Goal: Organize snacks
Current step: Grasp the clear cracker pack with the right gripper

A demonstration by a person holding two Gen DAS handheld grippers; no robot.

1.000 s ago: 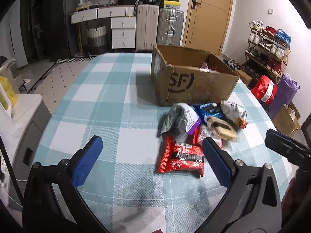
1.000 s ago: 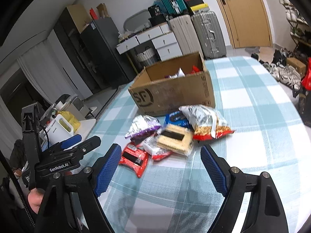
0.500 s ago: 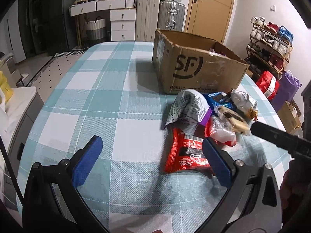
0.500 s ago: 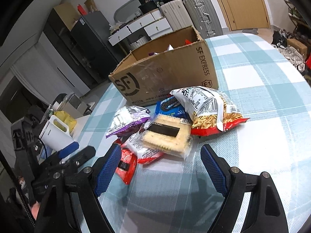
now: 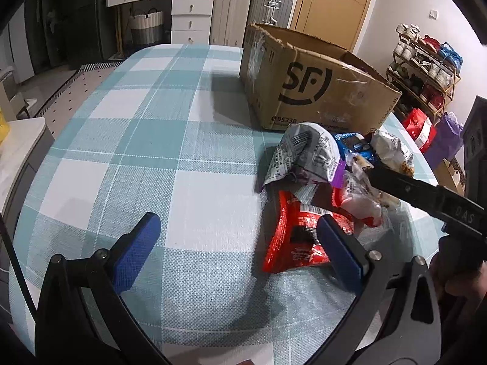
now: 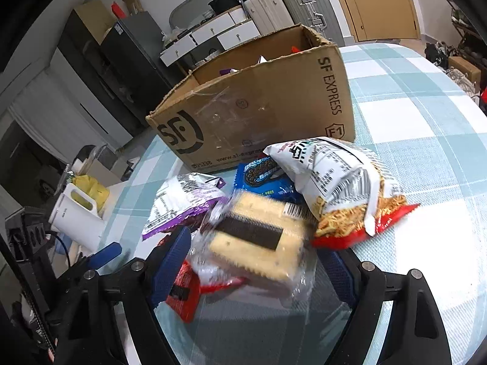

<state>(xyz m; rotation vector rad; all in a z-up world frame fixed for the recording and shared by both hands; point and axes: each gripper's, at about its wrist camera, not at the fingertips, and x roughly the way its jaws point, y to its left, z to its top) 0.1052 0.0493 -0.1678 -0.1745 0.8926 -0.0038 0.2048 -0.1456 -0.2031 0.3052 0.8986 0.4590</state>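
Observation:
A heap of snack packs lies on the checked table [image 5: 146,158] in front of an open cardboard box [image 6: 258,115] [image 5: 310,91]. My right gripper [image 6: 254,269] is open and low over the heap. A clear-wrapped cracker pack [image 6: 258,240] lies between its blue pads, with no visible squeeze. Around it are a noodle bag [image 6: 341,188], a blue cookie pack [image 6: 264,179], a grey-purple bag [image 6: 182,203] [image 5: 304,158] and a red packet [image 5: 295,240] [image 6: 182,292]. My left gripper [image 5: 237,249] is open over bare cloth, its right pad just over the red packet's edge.
The box holds a few packs that are barely visible. A white jug [image 6: 76,219] stands on a side unit left of the table. Drawers and suitcases [image 5: 231,9] line the back wall, and a shoe rack [image 5: 426,60] stands at the right. The table edge curves close on the right.
Both grippers have sunk and closed in on the snack heap. The right gripper, earlier short of the packs, now straddles the cracker pack. Both stay open as before.

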